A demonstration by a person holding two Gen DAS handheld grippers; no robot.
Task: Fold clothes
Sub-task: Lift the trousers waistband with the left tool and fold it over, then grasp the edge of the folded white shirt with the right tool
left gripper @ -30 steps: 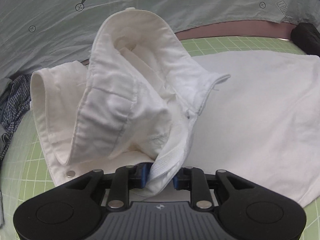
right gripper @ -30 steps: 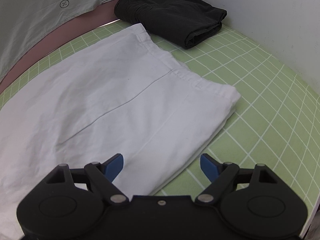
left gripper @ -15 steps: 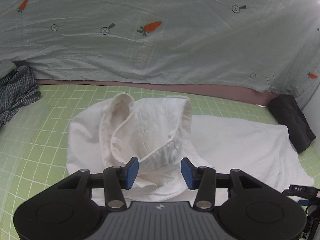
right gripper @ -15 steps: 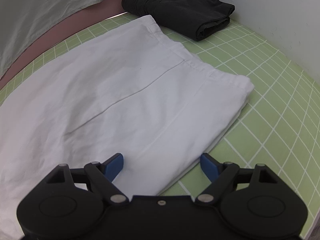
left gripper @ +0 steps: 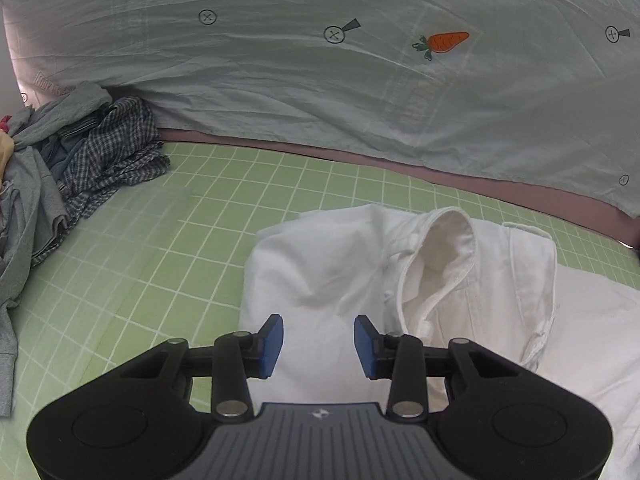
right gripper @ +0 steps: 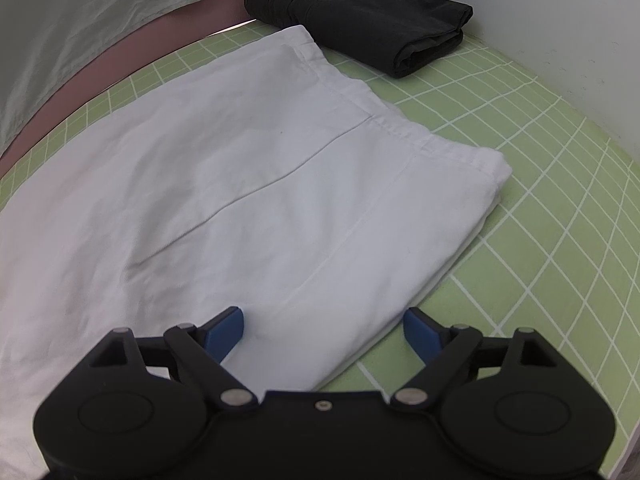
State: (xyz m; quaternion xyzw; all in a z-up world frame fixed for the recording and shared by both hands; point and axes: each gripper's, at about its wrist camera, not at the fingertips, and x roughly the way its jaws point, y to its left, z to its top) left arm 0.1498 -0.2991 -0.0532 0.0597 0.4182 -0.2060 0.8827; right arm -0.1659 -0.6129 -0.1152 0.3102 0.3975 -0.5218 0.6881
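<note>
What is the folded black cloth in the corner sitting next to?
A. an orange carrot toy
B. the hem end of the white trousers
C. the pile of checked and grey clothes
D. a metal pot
B: in the right wrist view the folded black cloth lies on the green grid mat just beyond the hem end of the white trousers.

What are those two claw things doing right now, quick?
Left gripper: jaws open, empty, over the crumpled white cotton garment.
Right gripper: jaws wide open, empty.
</note>
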